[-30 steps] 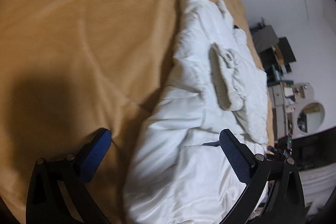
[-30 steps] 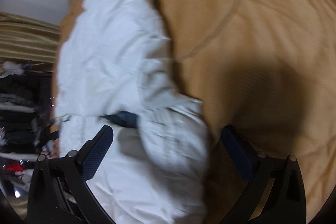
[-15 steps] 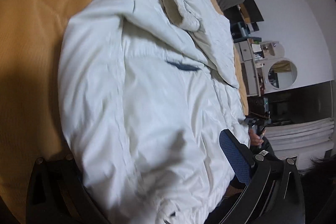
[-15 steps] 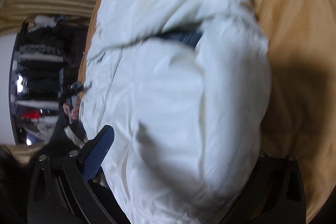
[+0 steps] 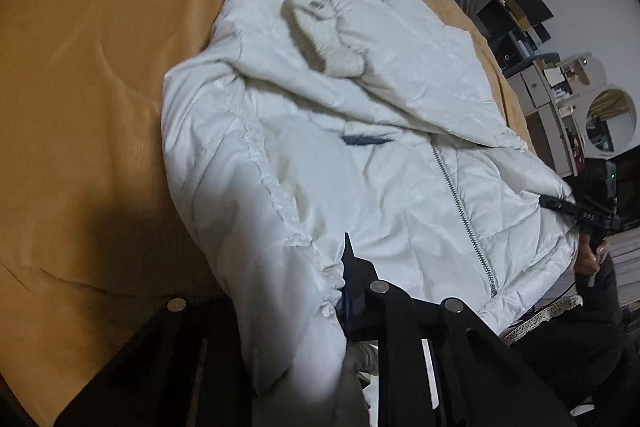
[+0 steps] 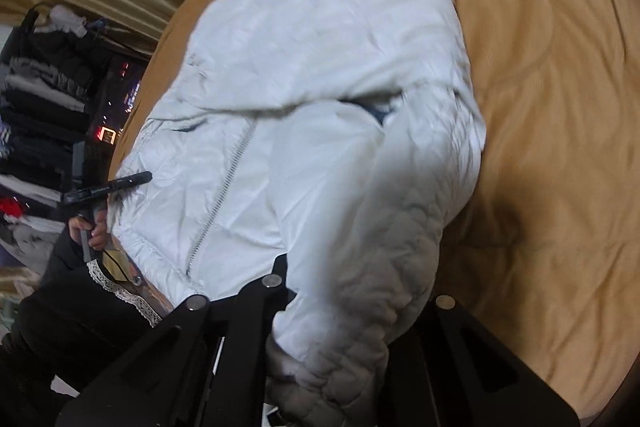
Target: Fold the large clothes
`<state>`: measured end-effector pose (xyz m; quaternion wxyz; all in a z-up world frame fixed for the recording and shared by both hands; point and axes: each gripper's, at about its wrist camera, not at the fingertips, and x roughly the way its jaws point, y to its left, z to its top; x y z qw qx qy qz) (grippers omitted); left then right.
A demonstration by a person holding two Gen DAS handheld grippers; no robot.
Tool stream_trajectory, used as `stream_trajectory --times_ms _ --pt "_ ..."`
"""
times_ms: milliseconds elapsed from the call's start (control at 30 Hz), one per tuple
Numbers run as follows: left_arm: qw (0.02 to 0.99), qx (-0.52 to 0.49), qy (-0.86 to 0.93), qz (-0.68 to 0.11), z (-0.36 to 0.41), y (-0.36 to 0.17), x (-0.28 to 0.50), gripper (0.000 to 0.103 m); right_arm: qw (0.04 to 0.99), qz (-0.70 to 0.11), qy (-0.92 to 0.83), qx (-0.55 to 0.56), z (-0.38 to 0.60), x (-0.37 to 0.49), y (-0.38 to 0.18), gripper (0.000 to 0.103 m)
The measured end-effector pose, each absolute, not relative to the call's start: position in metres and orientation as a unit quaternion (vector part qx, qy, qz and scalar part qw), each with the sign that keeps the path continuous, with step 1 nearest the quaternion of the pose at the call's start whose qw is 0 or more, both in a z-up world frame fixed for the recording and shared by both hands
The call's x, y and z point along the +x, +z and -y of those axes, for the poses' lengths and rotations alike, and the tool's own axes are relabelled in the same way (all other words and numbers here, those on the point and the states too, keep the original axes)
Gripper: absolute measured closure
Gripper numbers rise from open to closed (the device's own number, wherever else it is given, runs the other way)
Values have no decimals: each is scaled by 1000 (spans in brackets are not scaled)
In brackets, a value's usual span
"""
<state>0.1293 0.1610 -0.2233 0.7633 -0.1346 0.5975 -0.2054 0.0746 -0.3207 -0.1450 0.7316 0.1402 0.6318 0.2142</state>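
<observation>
So the white puffer jacket [image 5: 360, 163] is lying on the bed [image 5: 92, 75] with its tan cover. Its long axis runs from the hem nearest the cameras up to the hood [image 5: 320, 39] at the far end, and the zipper [image 5: 464, 211] goes along that same line. It's puffy and wrinkled, zipped up the front, with a fuzzy-lined hood flopped onto the chest and a dark blue strip showing under a fold. The left tool [image 5: 344, 287] is clamped on the bunched sleeve-side edge near the hem. Over in the right wrist view, the right tool [image 6: 288, 291] is pinched on the other quilted sleeve [image 6: 384, 267] the same way. Compared with a second ago, both tools were wide open over the fabric; their jaws have just been closing on it, and the jacket's near end now looks raised.
</observation>
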Motion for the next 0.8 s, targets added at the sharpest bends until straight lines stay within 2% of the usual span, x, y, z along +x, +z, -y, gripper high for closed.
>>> stream_trajectory --times_ms 133,300,500,600,800 --pt "779 -90 -203 -586 -141 -172 130 85 751 -623 209 63 294 88 -94 94" --pt "756 -58 -256 -600 -170 -150 68 85 749 -623 225 32 305 68 -57 94" --pt "683 -162 -310 -641 -197 -164 12 85 662 -711 234 43 343 3 -70 94" --pt "669 -179 -294 -659 -194 -177 18 85 631 -741 224 53 339 -16 -83 94" --pt "665 -271 -220 -660 -198 -169 73 84 644 -726 198 137 345 46 -80 93"
